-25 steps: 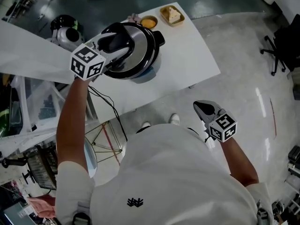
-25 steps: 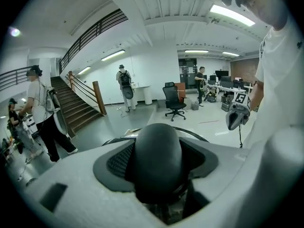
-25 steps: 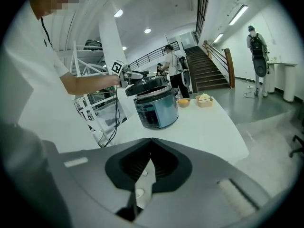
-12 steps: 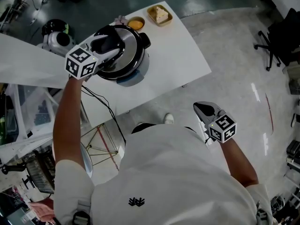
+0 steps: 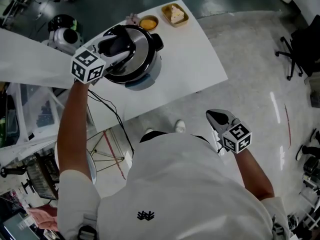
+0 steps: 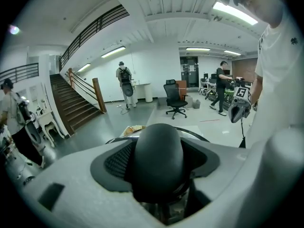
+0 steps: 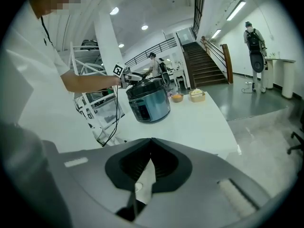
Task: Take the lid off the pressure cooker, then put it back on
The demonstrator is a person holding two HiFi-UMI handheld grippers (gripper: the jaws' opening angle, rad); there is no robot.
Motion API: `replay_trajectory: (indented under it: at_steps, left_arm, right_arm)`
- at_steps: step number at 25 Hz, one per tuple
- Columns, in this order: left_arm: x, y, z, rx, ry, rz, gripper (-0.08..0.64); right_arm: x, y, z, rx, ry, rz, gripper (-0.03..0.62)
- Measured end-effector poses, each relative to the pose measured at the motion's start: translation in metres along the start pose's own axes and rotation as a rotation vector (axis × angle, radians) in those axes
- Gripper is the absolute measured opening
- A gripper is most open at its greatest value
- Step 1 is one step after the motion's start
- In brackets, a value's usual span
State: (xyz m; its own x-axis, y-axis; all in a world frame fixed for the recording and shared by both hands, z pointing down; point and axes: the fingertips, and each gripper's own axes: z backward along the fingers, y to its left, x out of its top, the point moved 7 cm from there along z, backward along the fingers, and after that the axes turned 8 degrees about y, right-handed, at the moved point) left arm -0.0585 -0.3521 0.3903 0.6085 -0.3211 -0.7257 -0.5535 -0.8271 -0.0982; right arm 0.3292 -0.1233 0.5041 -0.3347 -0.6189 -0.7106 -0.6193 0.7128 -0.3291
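The steel pressure cooker [image 5: 145, 66] stands on the white table [image 5: 190, 59], and its lid [image 5: 134, 49] rests on top. My left gripper [image 5: 116, 46] reaches over the lid from the left. Its jaws sit on either side of the black lid knob [image 6: 159, 158], which fills the gap between the pads; the jaws are opening. My right gripper [image 5: 216, 115] hangs by my right side over the floor, away from the table, shut with nothing in it. From the right gripper view the cooker [image 7: 148, 104] is far off, with the left gripper [image 7: 127, 81] at its lid.
A small orange bowl [image 5: 149, 22] and a tray of food [image 5: 175, 14] sit at the table's far end behind the cooker. A cable [image 5: 112, 114] hangs off the near edge. A white and black appliance [image 5: 64, 36] stands left; an office chair [image 5: 300, 49] is right.
My left gripper sank a little with the lid, which now sits lower on the cooker. The right gripper stayed by my side.
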Motion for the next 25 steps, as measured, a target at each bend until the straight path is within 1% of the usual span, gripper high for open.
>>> replay_trajectory:
  at_steps: [4,7,9,13,15,17,20,21,23,25]
  left_arm:
    - [0.0,0.002,0.008,0.045,0.006,0.026,0.353]
    - [-0.005,0.002,0.025,0.087,-0.02,0.075,0.362]
    - [-0.01,-0.002,0.043,0.119,-0.057,0.114,0.362]
    - [-0.018,-0.021,0.087,0.212,-0.176,0.207,0.346]
    - [-0.026,-0.034,0.105,0.264,-0.207,0.25,0.318]
    - [-0.039,-0.052,0.118,0.305,-0.222,0.297,0.27]
    - [-0.062,-0.082,0.131,0.334,-0.245,0.377,0.211]
    - [-0.07,-0.093,0.135,0.345,-0.251,0.402,0.202]
    - [-0.089,-0.116,0.141,0.367,-0.249,0.447,0.157]
    - [-0.106,-0.143,0.144,0.371,-0.241,0.482,0.113]
  right_arm:
    - [0.006,-0.001,-0.006,0.034,-0.001,0.013,0.014]
    - [0.006,-0.001,-0.013,0.061,0.0,0.019,0.014]
    - [0.006,0.002,-0.019,0.082,0.001,0.021,0.014]
    - [0.008,0.003,-0.029,0.117,0.011,0.042,0.014]
    - [0.008,0.002,-0.037,0.132,0.017,0.054,0.014]
    - [0.009,0.002,-0.045,0.148,0.022,0.067,0.014]
    - [0.017,0.008,-0.056,0.159,0.013,0.102,0.014]
    - [0.022,0.012,-0.059,0.161,0.008,0.117,0.015]
    - [0.03,0.024,-0.063,0.163,-0.004,0.151,0.014]
    - [0.038,0.041,-0.063,0.165,-0.02,0.187,0.014]
